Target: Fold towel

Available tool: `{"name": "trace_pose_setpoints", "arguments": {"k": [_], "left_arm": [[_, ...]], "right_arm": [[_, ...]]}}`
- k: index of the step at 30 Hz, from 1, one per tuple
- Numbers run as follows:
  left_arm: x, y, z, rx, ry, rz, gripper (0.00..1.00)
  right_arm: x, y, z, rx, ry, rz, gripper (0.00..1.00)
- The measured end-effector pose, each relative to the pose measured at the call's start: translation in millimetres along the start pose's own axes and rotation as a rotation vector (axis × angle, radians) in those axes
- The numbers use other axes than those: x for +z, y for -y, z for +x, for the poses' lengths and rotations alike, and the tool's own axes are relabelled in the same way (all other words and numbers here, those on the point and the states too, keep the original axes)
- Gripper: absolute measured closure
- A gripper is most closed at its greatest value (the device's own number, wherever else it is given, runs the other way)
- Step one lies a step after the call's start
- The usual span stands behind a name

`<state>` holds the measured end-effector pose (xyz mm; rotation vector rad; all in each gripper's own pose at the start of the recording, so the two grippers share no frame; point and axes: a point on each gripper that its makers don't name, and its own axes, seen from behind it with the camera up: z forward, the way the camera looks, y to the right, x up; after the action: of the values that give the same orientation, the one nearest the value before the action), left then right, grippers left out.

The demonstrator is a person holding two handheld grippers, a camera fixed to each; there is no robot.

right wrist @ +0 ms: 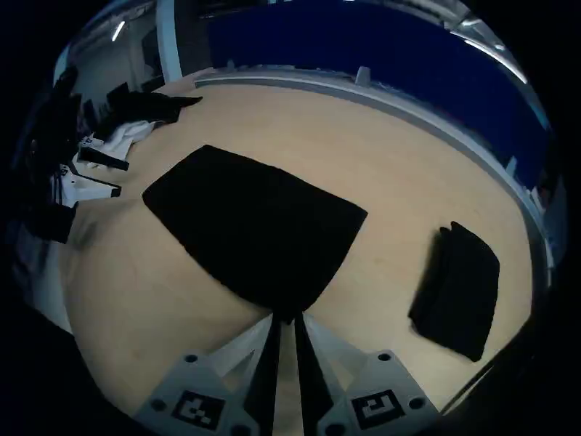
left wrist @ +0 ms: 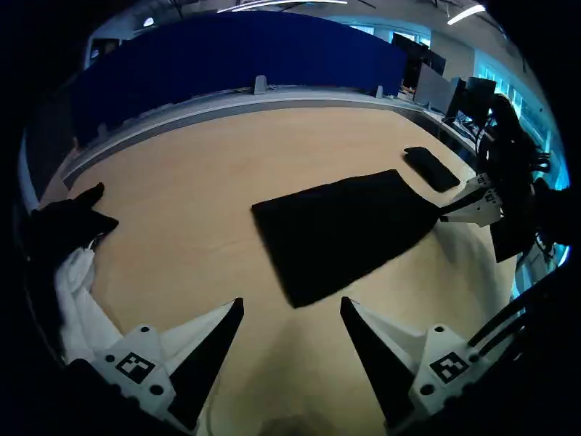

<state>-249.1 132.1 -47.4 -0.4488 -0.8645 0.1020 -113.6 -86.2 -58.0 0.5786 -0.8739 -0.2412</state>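
Pinching black towel (right wrist: pixel 254 232) by its corner, right gripper (right wrist: pixel 286 320), left gripper (left wrist: pixel 291 300) spread, towel just ahead

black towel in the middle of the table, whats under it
The black towel lies flat on the wooden table, with wood showing all around it. The right gripper pinches its near corner. Anything beneath the cloth is covered.
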Motion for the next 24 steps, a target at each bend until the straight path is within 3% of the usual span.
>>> {"name": "trace_pose_setpoints", "arguments": {"k": [12,18,24], "left_arm": [[26.1,-14.0,-4,0.057,0.024,-0.052,0.02],[37.6,-17.2,-13,0.108,0.044,-0.057,0.20],[40.9,-21.2,-18,0.145,0.057,-0.071,0.30]], "right_arm": [[0.9,2,-2,0.024,-0.005,0.004,0.86],[1.9,2,-4,0.039,-0.008,0.007,0.86],[1.7,2,-4,0.048,-0.014,0.009,0.86]]}}
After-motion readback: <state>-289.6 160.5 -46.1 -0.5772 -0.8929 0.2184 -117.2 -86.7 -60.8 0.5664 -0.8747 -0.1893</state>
